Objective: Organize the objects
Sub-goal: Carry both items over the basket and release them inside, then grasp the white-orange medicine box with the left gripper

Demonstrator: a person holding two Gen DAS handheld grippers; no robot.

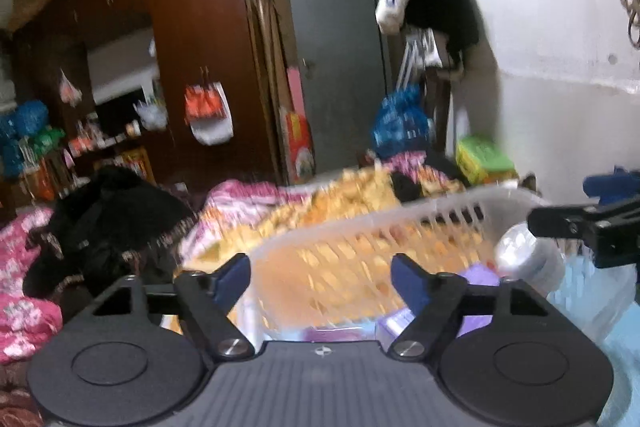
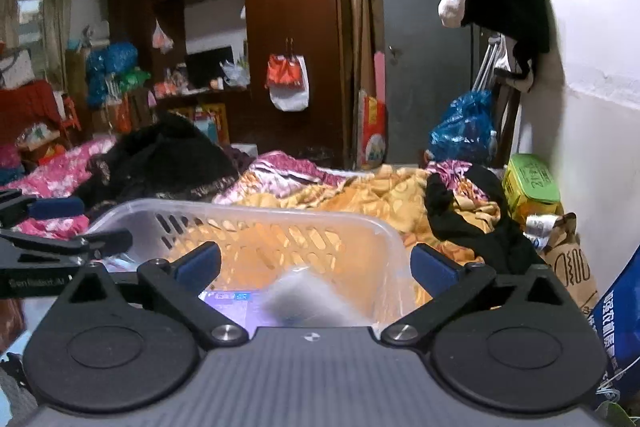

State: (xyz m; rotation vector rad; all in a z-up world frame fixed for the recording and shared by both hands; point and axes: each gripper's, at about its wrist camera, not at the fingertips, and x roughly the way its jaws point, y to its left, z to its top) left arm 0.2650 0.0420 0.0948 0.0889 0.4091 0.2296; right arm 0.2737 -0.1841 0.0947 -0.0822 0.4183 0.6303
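A clear plastic slotted basket [image 2: 256, 215] stands on the bed in front of both grippers; it also shows in the left wrist view [image 1: 400, 223]. My right gripper [image 2: 316, 263] is open above the basket's near side, with a blurred pale grey object [image 2: 304, 295] just below it over a purple box [image 2: 228, 301]. My left gripper [image 1: 320, 275] is open and empty at the basket's left end. In the left wrist view a clear plastic bottle [image 1: 524, 255] sits by the right gripper's finger [image 1: 560, 223]. Purple packs [image 1: 400, 319] lie in the basket.
An orange patterned blanket [image 2: 360, 195] covers the bed. Black clothing [image 2: 160, 159] lies at left, a black garment [image 2: 472, 223] at right. A green box [image 2: 532, 183], a brown paper bag [image 2: 568, 267] and a blue bag [image 2: 620, 315] stand along the white wall.
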